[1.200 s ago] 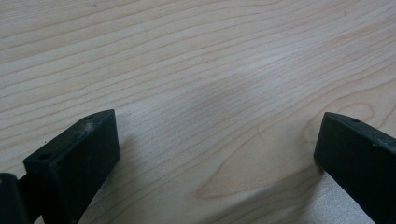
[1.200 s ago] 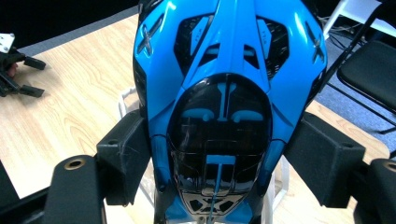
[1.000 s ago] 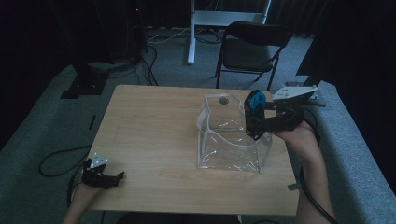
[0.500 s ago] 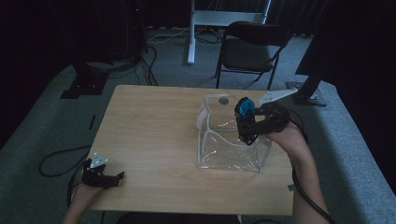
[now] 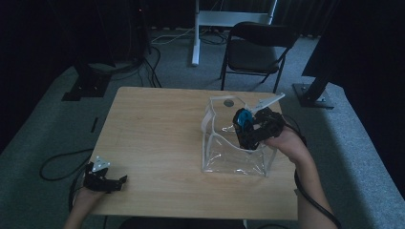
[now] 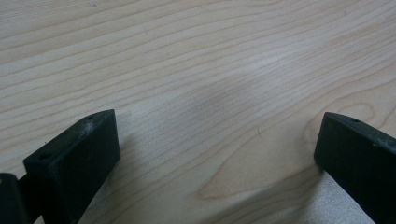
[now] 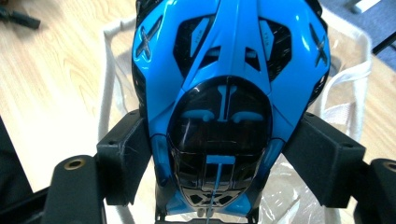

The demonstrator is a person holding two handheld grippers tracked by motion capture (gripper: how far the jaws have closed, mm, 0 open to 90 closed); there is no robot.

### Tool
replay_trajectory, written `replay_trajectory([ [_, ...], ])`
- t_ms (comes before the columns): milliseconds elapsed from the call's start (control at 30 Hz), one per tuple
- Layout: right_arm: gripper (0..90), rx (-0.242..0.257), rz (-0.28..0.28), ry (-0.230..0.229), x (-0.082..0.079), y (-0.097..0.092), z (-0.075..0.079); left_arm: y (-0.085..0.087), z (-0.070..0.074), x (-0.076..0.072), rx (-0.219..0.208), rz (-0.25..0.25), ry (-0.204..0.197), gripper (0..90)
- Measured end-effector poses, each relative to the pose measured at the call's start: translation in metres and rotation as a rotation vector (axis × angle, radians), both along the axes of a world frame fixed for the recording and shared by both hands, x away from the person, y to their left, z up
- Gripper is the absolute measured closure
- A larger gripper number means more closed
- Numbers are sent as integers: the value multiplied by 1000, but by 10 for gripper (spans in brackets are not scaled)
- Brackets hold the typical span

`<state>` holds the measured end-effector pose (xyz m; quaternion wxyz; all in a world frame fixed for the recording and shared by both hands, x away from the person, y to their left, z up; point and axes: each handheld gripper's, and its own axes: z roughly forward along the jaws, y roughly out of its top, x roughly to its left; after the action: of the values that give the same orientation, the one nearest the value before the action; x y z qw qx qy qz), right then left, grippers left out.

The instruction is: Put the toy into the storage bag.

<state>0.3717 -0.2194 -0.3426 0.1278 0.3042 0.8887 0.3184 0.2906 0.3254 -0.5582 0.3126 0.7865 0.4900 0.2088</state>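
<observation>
Reaching in from the lower right of the high view, the person's right forearm angles up toward the middle of the table (image 5: 157,124), and the right hand (image 5: 286,142) carries the right gripper (image 5: 246,125) at the open top of a clear plastic bag (image 5: 234,155). Its jaws are clamped on a blue and black toy car (image 7: 229,107), one black pad pressed against each flank of the car, which points away from the camera in the right gripper view with its dark windscreen nearest. In the high view the car sits just above the bag's mouth, between the bag's white-edged walls. The bag stands upright on the right half of the table.

The left hand (image 5: 83,198) rests at the near left corner of the table, holding the left gripper (image 5: 106,179) low over the wood. Its jaws stand wide apart with nothing between them, bare wood grain showing in the gap in the left gripper view.

Counted: two grippers, one toy car, one bag, one table, and one folding chair (image 5: 255,50) beyond the far edge.
</observation>
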Motion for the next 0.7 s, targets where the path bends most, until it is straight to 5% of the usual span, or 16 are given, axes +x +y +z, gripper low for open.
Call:
replay_trajectory([
  [700,250,-147,104,71,13,16,-12,0,0,0,0,0,0,7],
])
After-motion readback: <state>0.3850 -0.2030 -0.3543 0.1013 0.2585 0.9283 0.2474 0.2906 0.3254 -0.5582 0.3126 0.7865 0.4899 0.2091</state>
